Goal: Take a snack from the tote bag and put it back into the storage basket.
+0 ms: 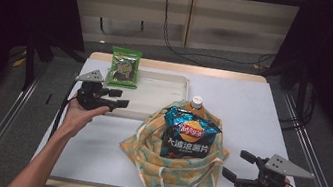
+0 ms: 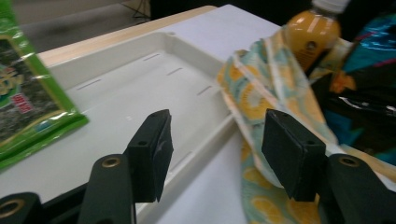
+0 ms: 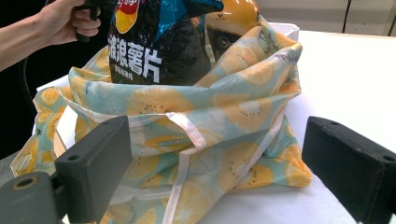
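The green snack packet (image 1: 124, 67) lies flat on the left end of the white tray (image 1: 165, 91) at the far side of the surface (image 1: 252, 117). The left hand-held gripper (image 1: 120, 98) hovers just beside the tray's near edge, jaws apart and empty. The patterned cloth bag (image 1: 173, 168), mid-surface, holds a chip bag (image 1: 188, 135) and an orange bottle (image 1: 196, 103). The right hand-held gripper (image 1: 236, 165) stands beside the bag, jaws wide, gripping nothing.
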